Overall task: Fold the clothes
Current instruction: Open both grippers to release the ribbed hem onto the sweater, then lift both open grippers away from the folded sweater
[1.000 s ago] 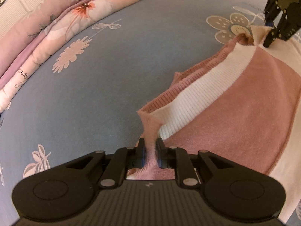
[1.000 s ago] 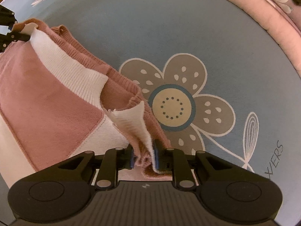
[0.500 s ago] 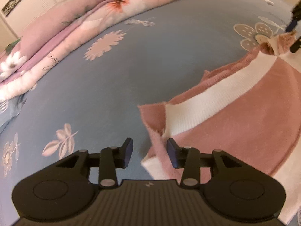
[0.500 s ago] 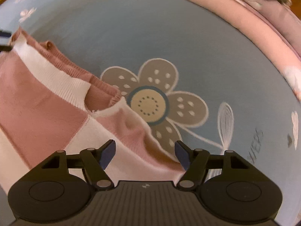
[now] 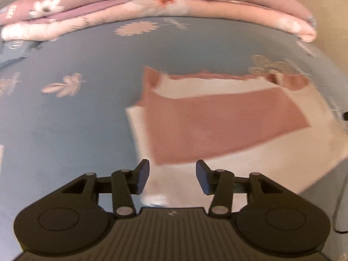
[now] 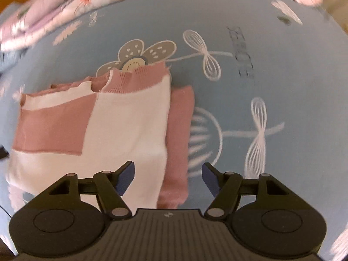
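- Left wrist view: the left gripper [image 5: 173, 174] hangs over the near left part of a pink and white sweater [image 5: 217, 121], its jaws parted to a middling width and gripping nothing. They have just been opening; the cloth lies below and beyond the pads, not pressed by them.
- The sweater lies folded flat on a blue bedsheet [image 5: 76, 119] printed with pale flowers, right of the middle of the view. Its pink ribbed edge runs along the far side.
- A rolled pink floral quilt [image 5: 152, 6] stretches along the far edge of the bed.
- This view is blurred, so fine detail of the knit cannot be told.
- Right wrist view: the right gripper [image 6: 168, 177] has its jaws wide apart and empty, having just opened. The sweater's [image 6: 121, 126] near right edge shows between the blue pads [image 6: 126, 176], below them and untouched.
- Here the sweater lies left of the middle, with a pink sleeve [image 6: 178, 143] sticking out along its right side.
- Its ribbed pink far edge [image 6: 139, 78] partly covers a grey flower print [image 6: 139, 54] on the bedsheet [image 6: 293, 108].
- The quilt [image 6: 65, 8] curves along the far left.
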`<state>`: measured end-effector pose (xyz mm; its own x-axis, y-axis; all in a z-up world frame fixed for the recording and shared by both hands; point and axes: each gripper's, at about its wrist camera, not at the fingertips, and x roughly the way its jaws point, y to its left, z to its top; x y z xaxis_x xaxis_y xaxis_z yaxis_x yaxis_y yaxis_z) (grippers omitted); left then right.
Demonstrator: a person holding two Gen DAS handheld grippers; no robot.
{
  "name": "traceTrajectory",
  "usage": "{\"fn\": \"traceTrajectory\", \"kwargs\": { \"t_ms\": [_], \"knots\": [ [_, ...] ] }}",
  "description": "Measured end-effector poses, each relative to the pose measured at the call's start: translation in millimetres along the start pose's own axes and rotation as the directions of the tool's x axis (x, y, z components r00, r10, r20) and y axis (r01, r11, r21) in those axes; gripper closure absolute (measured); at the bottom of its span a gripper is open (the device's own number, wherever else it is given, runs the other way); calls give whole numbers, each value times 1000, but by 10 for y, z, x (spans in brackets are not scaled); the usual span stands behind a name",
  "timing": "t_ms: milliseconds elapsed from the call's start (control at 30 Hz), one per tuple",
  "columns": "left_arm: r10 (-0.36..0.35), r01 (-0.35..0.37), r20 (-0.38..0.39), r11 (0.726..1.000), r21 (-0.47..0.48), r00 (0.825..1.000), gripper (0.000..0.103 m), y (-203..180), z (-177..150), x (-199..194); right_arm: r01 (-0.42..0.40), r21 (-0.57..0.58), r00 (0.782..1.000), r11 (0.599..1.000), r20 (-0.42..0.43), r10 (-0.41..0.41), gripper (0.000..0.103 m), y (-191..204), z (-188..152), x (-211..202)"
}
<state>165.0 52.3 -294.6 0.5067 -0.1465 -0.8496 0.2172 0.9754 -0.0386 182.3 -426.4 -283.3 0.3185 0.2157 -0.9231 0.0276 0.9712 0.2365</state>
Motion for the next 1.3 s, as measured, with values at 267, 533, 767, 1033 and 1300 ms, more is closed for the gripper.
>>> {"fn": "traceTrajectory", "kwargs": {
  "t_ms": [267, 533, 767, 1033, 1300],
  "knots": [
    [32, -22, -86, 993, 114, 996, 54, -216, -117, 306, 16, 10, 995, 1000, -95, -15, 75, -12, -283, 279],
    [-28, 26, 9, 987, 161, 1000, 47, -509, 158, 121, 12, -181, 999, 983, 35, -6, 71, 390, 163, -17],
    [-114, 107, 38, 981, 161, 993, 47, -849, 254, 412, -145, -556, 978, 818, 47, 205, 71, 1496, 1013, 415],
    [-154, 148, 46, 983, 112, 987, 38, -788, 216, 596, -251, -815, 966, 523, -178, 186, 71, 2391, 1348, 1284],
    [-194, 186, 61, 975, 121, 979, 37, -719, 189, 601, -290, -867, 957, 404, -272, 103, 61, 2482, 1374, 1553]
  ]
}}
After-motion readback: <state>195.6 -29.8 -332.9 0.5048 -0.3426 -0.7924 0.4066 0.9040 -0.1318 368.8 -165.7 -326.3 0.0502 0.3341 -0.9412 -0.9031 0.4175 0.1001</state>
